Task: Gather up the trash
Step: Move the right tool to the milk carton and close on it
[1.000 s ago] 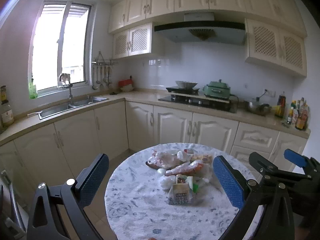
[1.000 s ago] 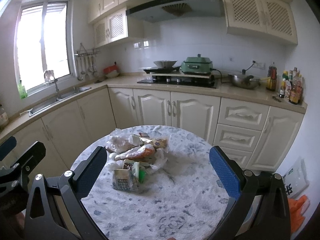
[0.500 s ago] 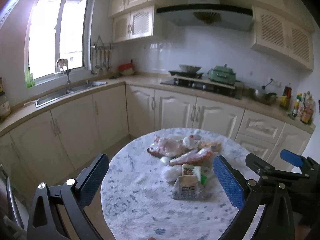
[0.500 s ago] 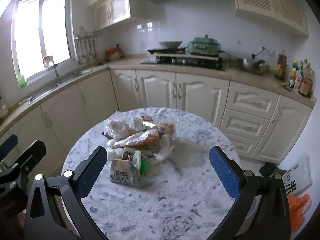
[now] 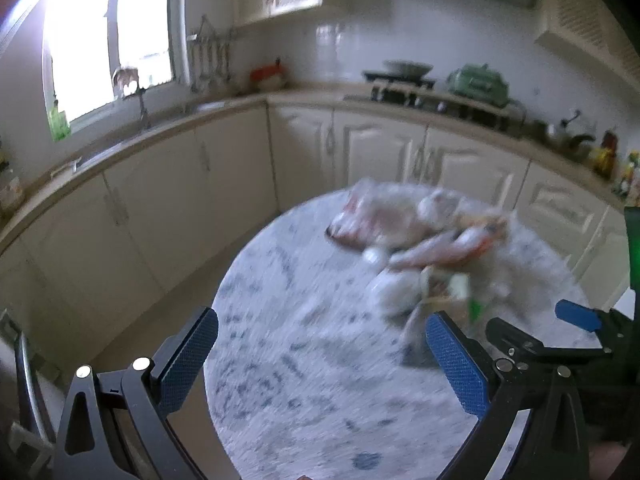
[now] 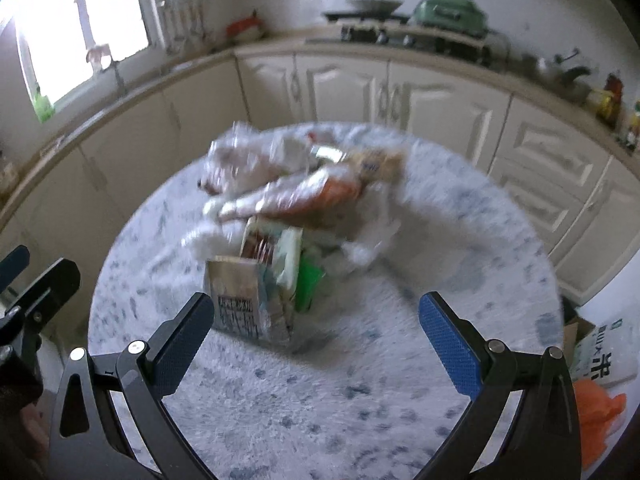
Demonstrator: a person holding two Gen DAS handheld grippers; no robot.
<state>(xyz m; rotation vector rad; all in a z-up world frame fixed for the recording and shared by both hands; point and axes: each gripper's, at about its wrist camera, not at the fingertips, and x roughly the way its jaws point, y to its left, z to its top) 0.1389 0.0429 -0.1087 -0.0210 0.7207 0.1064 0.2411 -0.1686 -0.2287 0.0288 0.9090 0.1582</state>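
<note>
Trash in a crumpled heap of cartons and plastic wrappers [image 6: 288, 216] lies mid-table on the round marbled tabletop [image 6: 320, 392], its nearest printed carton [image 6: 240, 300] just ahead of the wide-open right gripper [image 6: 316, 340], farther right of the equally wide left gripper [image 5: 320, 356].

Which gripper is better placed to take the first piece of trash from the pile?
Right, probably: the right gripper is open with the carton almost between its fingers. The left gripper, also open, faces mostly bare table.
</note>
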